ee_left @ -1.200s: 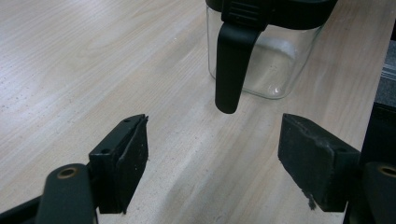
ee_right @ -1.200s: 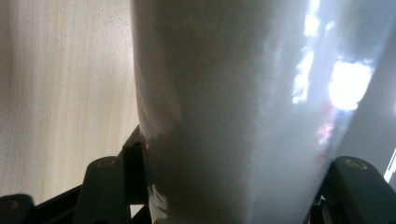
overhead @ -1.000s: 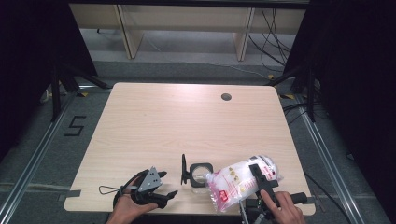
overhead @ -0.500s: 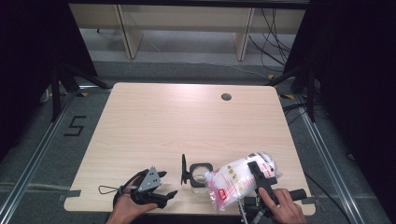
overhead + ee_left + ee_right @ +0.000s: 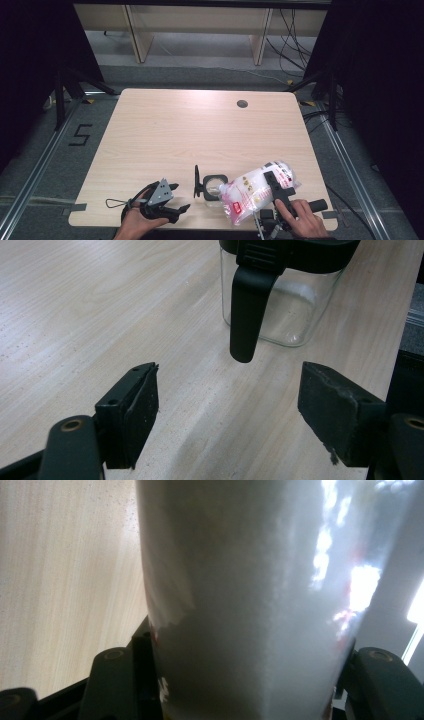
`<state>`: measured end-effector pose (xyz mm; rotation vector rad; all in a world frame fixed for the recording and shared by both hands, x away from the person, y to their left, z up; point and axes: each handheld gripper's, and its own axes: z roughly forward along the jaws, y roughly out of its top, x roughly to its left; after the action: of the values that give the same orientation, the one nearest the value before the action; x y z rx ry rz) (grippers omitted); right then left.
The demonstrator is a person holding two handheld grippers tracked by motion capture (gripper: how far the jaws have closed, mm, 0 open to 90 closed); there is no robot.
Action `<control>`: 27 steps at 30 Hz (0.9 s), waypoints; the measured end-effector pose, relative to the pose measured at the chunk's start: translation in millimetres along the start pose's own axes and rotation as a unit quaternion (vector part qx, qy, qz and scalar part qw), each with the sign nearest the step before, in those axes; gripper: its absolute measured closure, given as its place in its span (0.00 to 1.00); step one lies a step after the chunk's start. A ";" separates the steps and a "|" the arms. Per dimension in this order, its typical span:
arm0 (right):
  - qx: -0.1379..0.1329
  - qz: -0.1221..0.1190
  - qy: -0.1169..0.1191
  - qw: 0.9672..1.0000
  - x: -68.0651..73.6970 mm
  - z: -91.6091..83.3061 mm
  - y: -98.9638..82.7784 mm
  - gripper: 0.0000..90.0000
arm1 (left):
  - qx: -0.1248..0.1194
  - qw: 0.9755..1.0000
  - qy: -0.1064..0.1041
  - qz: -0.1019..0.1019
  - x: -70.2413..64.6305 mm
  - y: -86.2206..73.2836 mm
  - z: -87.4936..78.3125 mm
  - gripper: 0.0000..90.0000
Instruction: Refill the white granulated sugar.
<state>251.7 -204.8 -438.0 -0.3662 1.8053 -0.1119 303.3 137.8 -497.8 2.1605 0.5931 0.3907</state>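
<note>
The white bag point(image 5: 255, 192) is clamped in the right gripper point(image 5: 278, 189); the left gripper point(image 5: 181, 206), jaws apart, is best aimed at the jar point(image 5: 215, 185) at two o'clock.

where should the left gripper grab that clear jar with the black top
Probably by the black handle of the clear square glass jar with the black lid. In the left gripper view it hangs down the jar's near side, narrow and standing clear of the glass, directly ahead of the open left gripper. Come straight forward along the wooden table, jaws closing on the handle's two flat sides.

On the table point(image 5: 200, 125), jar point(image 5: 214, 185) sits left of bag point(image 5: 252, 192).
</note>
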 end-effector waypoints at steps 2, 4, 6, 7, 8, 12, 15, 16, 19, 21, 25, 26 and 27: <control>-0.005 -0.002 -0.006 1.000 -0.4 1.5 0.2 0.45 | -0.019 1.000 -0.003 -0.024 -3.6 -0.4 2.3 0.26; -0.005 -0.004 -0.004 1.000 -1.3 1.5 0.0 0.45 | -0.010 1.000 -0.001 -0.013 -2.0 -0.3 1.5 0.27; -0.003 0.001 -0.001 1.000 -0.8 1.2 -0.2 0.45 | -0.014 1.000 -0.002 -0.021 -3.1 -0.5 2.1 0.26; -0.005 0.011 0.001 1.000 0.6 1.5 -1.1 0.45 | -0.013 1.000 -0.004 -0.023 -3.2 -0.6 2.4 0.26; -0.005 0.011 0.001 1.000 0.6 1.5 -1.1 0.45 | -0.013 1.000 -0.004 -0.023 -3.2 -0.6 2.4 0.26; -0.005 0.000 0.000 1.000 -0.5 1.2 -1.5 0.45 | -0.016 1.000 -0.002 -0.022 -3.0 -0.6 2.3 0.26; -0.010 0.000 -0.002 1.000 -0.7 1.4 -1.8 0.45 | -0.011 1.000 -0.001 -0.015 -2.5 -0.4 1.8 0.27; -0.010 0.000 -0.002 1.000 -0.7 1.4 -1.8 0.45 | -0.011 1.000 -0.001 -0.015 -2.5 -0.4 1.8 0.26; -0.005 0.020 0.004 1.000 1.5 0.9 -3.0 0.45 | -0.013 1.000 -0.003 -0.022 -3.1 -0.7 2.3 0.26; -0.008 0.009 -0.002 1.000 0.3 1.3 -3.3 0.45 | -0.011 1.000 -0.008 -0.024 -3.3 -0.3 2.0 0.26; -0.005 0.005 -0.002 1.000 0.1 1.0 -3.6 0.45 | -0.016 1.000 0.000 -0.012 -1.8 -0.3 2.4 0.27; -0.005 0.005 -0.002 1.000 0.1 1.0 -3.6 0.45 | -0.016 1.000 0.000 -0.012 -1.8 -0.3 2.4 0.26; -0.003 0.010 0.000 1.000 0.6 0.4 -3.9 0.45 | -0.012 1.000 -0.011 -0.025 -2.9 -0.5 2.4 0.26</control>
<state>252.7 -208.6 -437.6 -0.3526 1.8100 -0.0924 301.9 134.9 -499.8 2.1197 0.6264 0.3460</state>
